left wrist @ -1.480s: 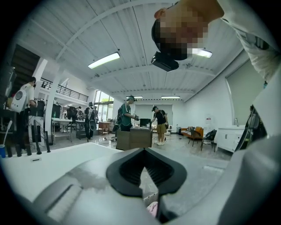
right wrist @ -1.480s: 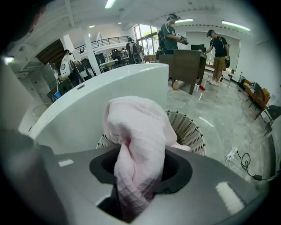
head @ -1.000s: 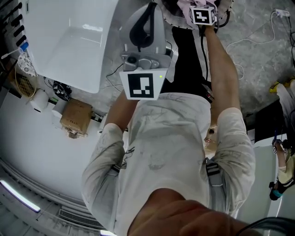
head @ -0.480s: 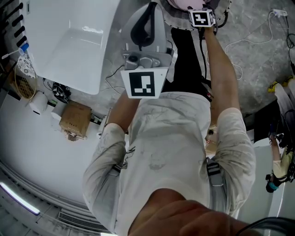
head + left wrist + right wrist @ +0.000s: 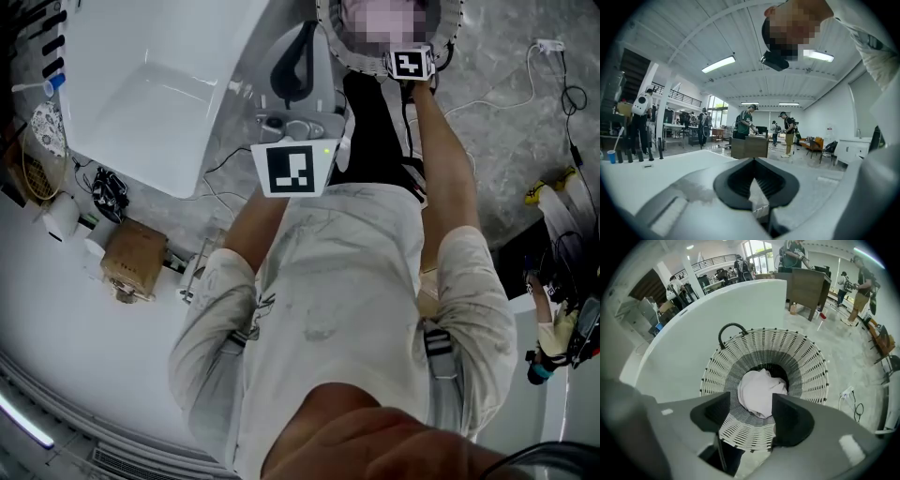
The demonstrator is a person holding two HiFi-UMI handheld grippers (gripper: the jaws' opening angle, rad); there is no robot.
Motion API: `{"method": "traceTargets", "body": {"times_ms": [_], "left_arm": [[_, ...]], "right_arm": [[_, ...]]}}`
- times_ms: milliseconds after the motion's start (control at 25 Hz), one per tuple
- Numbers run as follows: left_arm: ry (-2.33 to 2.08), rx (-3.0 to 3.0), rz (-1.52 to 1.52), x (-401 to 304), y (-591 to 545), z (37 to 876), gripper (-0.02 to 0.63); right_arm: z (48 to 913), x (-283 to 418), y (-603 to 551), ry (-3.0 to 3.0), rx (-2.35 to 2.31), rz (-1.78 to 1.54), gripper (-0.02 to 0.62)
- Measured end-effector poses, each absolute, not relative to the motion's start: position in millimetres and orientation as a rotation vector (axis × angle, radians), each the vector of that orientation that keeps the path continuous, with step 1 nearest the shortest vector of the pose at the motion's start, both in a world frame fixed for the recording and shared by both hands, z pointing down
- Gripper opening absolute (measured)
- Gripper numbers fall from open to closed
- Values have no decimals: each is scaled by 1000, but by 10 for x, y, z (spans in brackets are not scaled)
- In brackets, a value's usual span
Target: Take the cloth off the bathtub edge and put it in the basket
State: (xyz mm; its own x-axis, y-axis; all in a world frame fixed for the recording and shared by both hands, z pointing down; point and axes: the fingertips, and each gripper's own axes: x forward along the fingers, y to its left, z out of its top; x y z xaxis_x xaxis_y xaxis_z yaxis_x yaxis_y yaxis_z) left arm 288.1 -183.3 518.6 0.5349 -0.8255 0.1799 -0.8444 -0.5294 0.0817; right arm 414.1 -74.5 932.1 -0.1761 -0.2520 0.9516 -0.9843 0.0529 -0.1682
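Cloth (image 5: 759, 392): crumpled at the bottom of the basket (image 5: 808, 366), bathtub (image 5: 717, 319) at its 11 o'clock | handling: looks light, limp, unbreakable; pinch a raised fold | right claw (image 5: 751, 405): released, jaws just opened, nothing between them, above cloth | left claw (image 5: 753, 161): clenched, empty | count: one cloth, one basket, two claws

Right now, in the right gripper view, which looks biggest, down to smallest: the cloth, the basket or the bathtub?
1. bathtub
2. basket
3. cloth, lying inside the basket
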Motion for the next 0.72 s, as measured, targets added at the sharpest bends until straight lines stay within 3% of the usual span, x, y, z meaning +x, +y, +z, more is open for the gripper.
{"method": "traceTargets", "body": {"times_ms": [320, 720], "left_arm": [[-1550, 2574, 130, 2371, -1681, 4803, 2], [-1826, 2467, 75, 1225, -1399, 4297, 2]], "right_arm": [[8587, 3784, -931, -1680, 1294, 1063, 282], [7347, 2888, -1392, -1976, 1271, 774, 282]]}}
